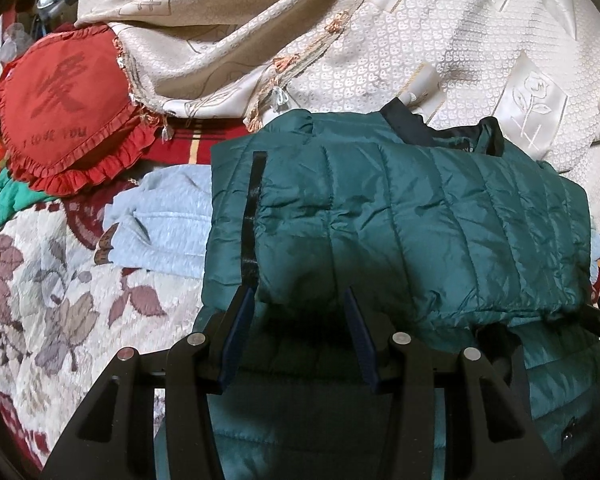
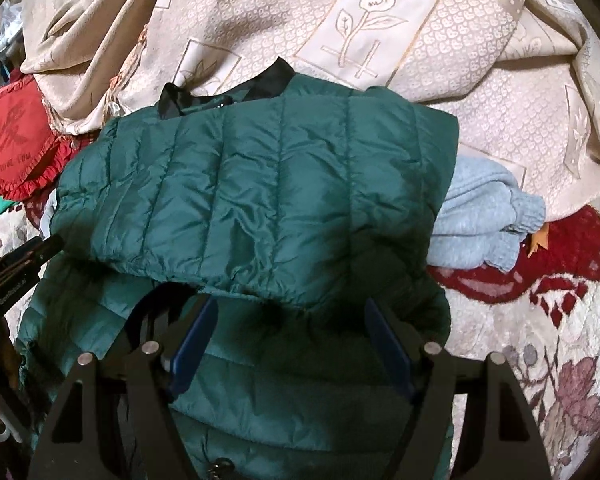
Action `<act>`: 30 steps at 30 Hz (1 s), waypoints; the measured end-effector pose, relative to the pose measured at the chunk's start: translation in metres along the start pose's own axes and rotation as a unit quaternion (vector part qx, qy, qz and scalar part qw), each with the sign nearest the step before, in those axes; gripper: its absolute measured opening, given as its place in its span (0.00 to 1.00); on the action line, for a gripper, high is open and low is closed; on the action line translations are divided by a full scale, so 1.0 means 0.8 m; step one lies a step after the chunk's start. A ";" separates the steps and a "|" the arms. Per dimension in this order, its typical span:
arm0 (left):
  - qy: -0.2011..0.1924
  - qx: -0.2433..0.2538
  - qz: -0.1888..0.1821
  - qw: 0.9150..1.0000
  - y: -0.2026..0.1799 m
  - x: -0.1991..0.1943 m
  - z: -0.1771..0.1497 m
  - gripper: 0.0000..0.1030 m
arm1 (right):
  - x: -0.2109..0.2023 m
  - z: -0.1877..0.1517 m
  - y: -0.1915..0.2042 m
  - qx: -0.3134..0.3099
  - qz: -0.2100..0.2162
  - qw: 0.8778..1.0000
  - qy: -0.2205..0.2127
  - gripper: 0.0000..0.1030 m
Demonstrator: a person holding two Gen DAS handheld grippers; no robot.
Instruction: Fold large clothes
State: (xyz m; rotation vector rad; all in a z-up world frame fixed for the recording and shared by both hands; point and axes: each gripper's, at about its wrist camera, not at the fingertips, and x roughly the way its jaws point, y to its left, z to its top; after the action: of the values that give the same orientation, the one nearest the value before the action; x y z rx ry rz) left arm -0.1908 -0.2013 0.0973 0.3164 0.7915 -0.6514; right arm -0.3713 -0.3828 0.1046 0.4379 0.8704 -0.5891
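While both cameras look down along their fingers, the scene reads as follows.

Jacket: a green quilted puffer jacket [image 1: 400,216] [image 2: 252,192] lies on a floral bedspread [image 1: 40,300] [image 2: 560,360], its upper part doubled over the lower part so a folded edge runs just ahead of both grippers.
Collar: the black collar [image 1: 440,132] [image 2: 228,92] lies at the far side, against a cream embroidered blanket [image 1: 380,40] [image 2: 420,100].
Left gripper: the left gripper [image 1: 296,308] has its blue-padded fingers spread wide, hovering over the lower layer at the folded edge; nothing sits between them.
Right gripper: the right gripper [image 2: 290,312] is likewise spread wide above the lower layer, gripping nothing; whether its fingertips touch the fabric is hard to tell in the shadow.
Neighbours: a pale blue sweater [image 1: 164,224] [image 2: 488,224] lies partly under the jacket, showing on both sides of it.
Cushion: a red frilled cushion [image 1: 64,112] [image 2: 16,140] rests well apart to the left, its edge tucked under the blanket.
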 end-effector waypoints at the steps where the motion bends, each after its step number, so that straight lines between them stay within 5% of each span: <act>1: 0.000 -0.001 0.000 1.000 0.000 0.000 0.000 0.28 | 0.000 0.000 -0.001 0.001 -0.001 1.000 0.000 0.77; 11: 0.014 -0.015 0.010 1.000 0.011 0.020 -0.001 0.28 | 0.016 -0.005 -0.022 0.028 -0.004 0.999 0.015 0.77; 21: 0.020 -0.017 0.026 0.999 0.012 0.058 0.013 0.29 | 0.064 0.035 -0.040 0.042 -0.030 0.999 0.012 0.78; 30: 0.024 -0.031 0.018 0.999 0.018 0.075 0.014 0.33 | 0.089 0.050 -0.031 0.029 -0.039 0.999 0.014 0.86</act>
State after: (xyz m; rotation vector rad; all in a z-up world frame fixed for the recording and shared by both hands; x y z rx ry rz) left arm -0.1443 -0.2211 0.0607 0.2898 0.8494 -0.5850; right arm -0.3286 -0.4460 0.0670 0.4677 0.9022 -0.6824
